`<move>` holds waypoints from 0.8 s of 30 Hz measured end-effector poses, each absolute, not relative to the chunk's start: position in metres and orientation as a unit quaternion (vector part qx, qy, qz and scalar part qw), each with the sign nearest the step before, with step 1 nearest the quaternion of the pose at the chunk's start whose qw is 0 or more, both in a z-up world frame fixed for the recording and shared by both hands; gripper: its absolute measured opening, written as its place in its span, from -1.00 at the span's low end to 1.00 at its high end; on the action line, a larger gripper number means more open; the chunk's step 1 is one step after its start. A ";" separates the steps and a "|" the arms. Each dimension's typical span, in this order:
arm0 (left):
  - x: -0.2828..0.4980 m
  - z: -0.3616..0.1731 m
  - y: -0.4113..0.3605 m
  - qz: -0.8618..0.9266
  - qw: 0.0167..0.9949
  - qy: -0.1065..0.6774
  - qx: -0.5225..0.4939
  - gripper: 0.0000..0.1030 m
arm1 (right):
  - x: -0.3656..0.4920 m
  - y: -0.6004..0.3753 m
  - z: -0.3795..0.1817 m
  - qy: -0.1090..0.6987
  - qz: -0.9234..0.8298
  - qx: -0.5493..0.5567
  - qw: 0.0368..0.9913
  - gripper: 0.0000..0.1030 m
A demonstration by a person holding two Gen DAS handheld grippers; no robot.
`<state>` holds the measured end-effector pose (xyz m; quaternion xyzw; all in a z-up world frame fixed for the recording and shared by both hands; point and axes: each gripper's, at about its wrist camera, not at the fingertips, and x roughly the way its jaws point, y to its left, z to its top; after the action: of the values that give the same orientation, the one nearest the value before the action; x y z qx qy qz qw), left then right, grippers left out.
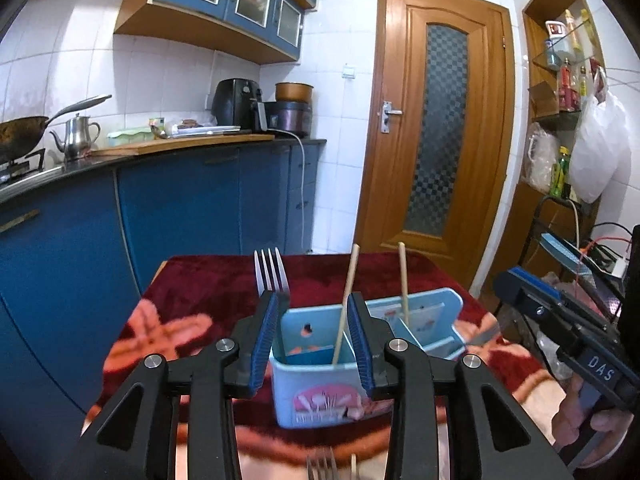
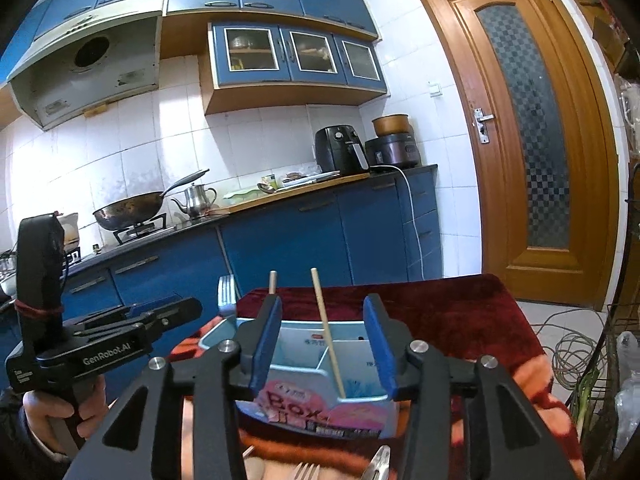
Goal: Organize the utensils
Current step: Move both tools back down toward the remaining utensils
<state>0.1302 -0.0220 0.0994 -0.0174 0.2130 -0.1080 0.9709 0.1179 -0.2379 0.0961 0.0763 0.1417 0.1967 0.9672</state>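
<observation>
- The blue box (image 1: 320, 384) is sitting on the red cloth (image 1: 208, 292), with two chopsticks (image 1: 345, 304) leaning inside it.
- Left view: the left gripper (image 1: 314, 340) is hovering released before the box, empty; a fork (image 1: 272, 272) is standing behind the box.
- Right view only: the right gripper (image 2: 322, 344) is hanging released, empty, before the box; tongs (image 2: 380, 460) are lying nearer than the box.

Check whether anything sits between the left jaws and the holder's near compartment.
Nothing visible blocks it. The left gripper is open and empty, directly before the holder. One chopstick already stands in that compartment, leaning; the fork rises behind the left finger.
</observation>
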 end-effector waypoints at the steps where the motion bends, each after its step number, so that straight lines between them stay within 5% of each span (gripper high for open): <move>1: 0.128 0.100 -0.022 -0.108 0.971 0.215 -0.016 -0.29 | 0.113 -0.237 0.098 0.143 0.197 0.074 0.967 -0.09; 24: 0.091 0.071 -0.015 -0.083 0.949 0.306 0.005 -0.29 | 0.063 -0.237 0.074 0.225 0.166 0.067 0.958 -0.04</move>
<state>0.0905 -0.0146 0.0707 0.0051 0.3055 -0.0835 0.9485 0.0634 -0.2367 0.0742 0.0674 0.2254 0.1660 0.9576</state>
